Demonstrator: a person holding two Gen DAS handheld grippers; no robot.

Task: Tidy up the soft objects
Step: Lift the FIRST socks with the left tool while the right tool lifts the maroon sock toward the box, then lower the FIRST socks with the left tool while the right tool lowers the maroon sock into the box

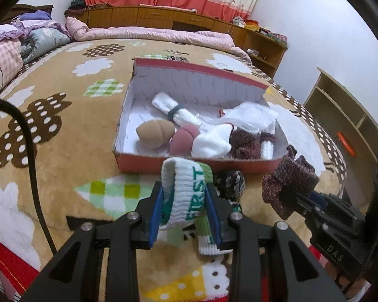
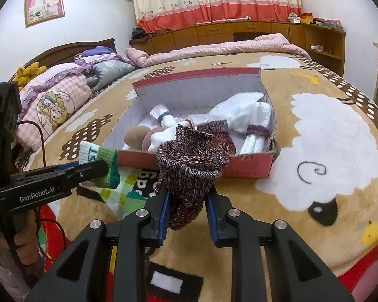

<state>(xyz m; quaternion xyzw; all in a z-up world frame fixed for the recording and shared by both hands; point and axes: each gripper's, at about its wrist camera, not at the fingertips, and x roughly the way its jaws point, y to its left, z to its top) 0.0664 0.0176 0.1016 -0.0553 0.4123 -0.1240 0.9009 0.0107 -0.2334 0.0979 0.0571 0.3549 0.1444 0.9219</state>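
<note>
Bottom centre of each wrist view: left gripper clamped on white-green sock, right gripper clamped on maroon knit sock. Carry step; next likely lift over red box rim, release inside.

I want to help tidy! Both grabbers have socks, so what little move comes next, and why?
Probably carry the maroon sock in the right gripper forward over the box and let go. It is clamped and lifted, just short of the near wall, and a matching sock already lies inside.
</note>
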